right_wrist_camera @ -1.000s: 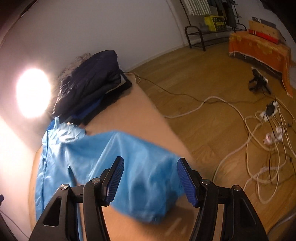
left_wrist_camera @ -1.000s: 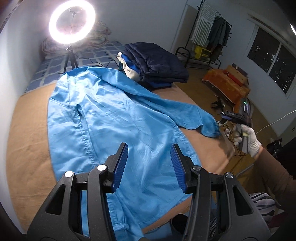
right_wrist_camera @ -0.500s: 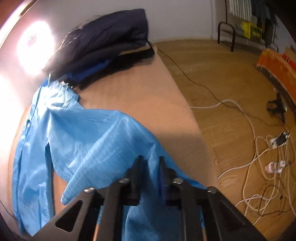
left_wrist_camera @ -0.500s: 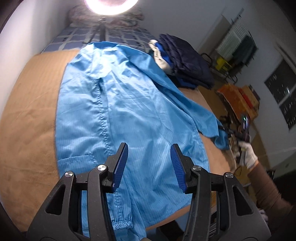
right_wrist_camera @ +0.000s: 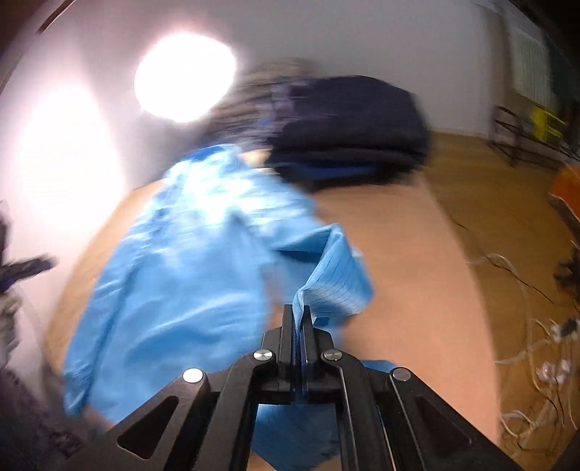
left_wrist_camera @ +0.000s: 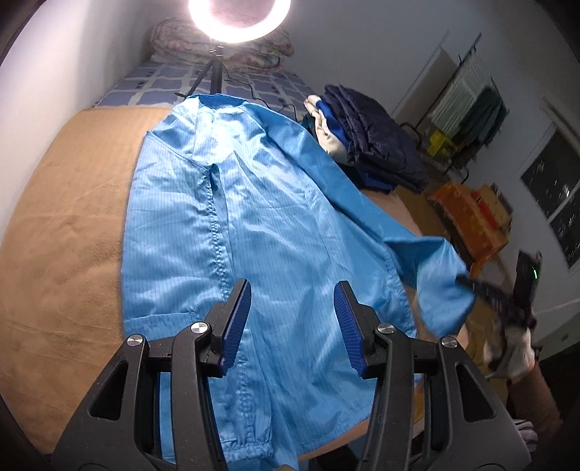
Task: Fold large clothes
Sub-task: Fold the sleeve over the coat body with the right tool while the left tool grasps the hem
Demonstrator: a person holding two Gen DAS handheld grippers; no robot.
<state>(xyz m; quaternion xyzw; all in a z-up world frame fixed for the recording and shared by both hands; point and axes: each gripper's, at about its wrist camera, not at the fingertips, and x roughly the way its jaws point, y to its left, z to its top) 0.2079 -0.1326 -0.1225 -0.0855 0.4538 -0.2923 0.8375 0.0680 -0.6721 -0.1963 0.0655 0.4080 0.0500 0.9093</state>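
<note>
A large light-blue coat point(left_wrist_camera: 261, 224) lies spread front-up on a tan bed cover point(left_wrist_camera: 61, 232), collar at the far end. My left gripper point(left_wrist_camera: 291, 324) is open and empty, hovering above the coat's lower front. My right gripper point(right_wrist_camera: 298, 319) is shut on the cuff end of the coat's right sleeve point(right_wrist_camera: 326, 268) and holds it lifted off the bed. In the left wrist view the right gripper point(left_wrist_camera: 467, 280) shows at the right, with the raised sleeve point(left_wrist_camera: 431, 268) hanging from it. The right wrist view is blurred.
A stack of folded dark clothes point(left_wrist_camera: 373, 134) sits at the bed's far right corner. A ring light point(left_wrist_camera: 239, 18) on a tripod stands at the head of the bed. Cables point(right_wrist_camera: 536, 344) lie on the wooden floor to the right.
My right gripper closed on the sleeve end and lifted it, swinging it in over the bed. My left gripper tilted down over the coat and stayed open.
</note>
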